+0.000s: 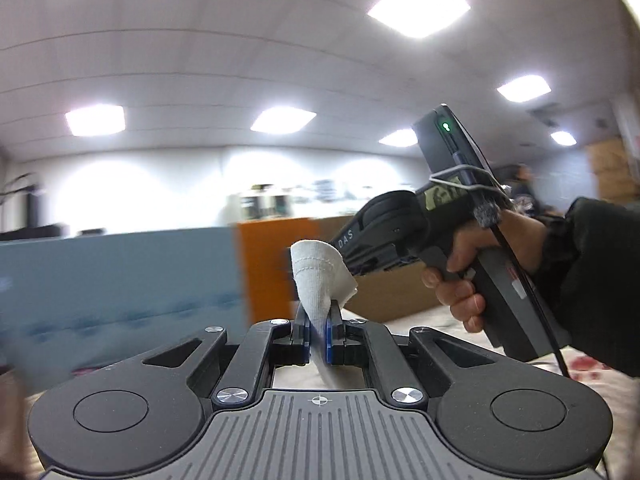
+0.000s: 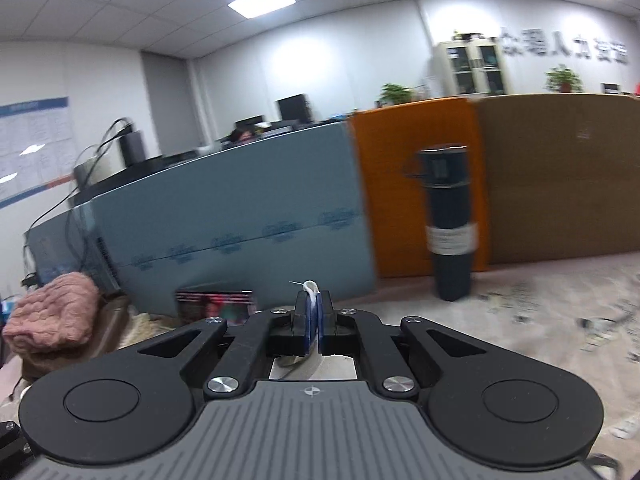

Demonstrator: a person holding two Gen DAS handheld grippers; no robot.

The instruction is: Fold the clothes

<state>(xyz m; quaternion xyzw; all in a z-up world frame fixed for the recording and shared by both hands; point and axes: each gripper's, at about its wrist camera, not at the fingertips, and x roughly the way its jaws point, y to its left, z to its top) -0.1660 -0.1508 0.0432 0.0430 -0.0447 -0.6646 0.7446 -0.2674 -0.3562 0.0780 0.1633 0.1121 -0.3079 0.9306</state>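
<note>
Right wrist: pale mottled tabletop (image 2: pixel 540 312), office partitions (image 2: pixel 240 208) behind.

The left gripper (image 1: pixel 318 322) is pointing level, its jaws pinching a fold of white cloth (image 1: pixel 320 276). The right gripper (image 2: pixel 314 312) is tilting slightly downward — jaws clamping a sliver of the same cloth. The right hand (image 1: pixel 476 264) is squeezing its handle, dark sleeve (image 1: pixel 592 280) showing.

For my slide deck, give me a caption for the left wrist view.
Left gripper shut on a white cloth, lifted level, with the right hand alongside.
</note>
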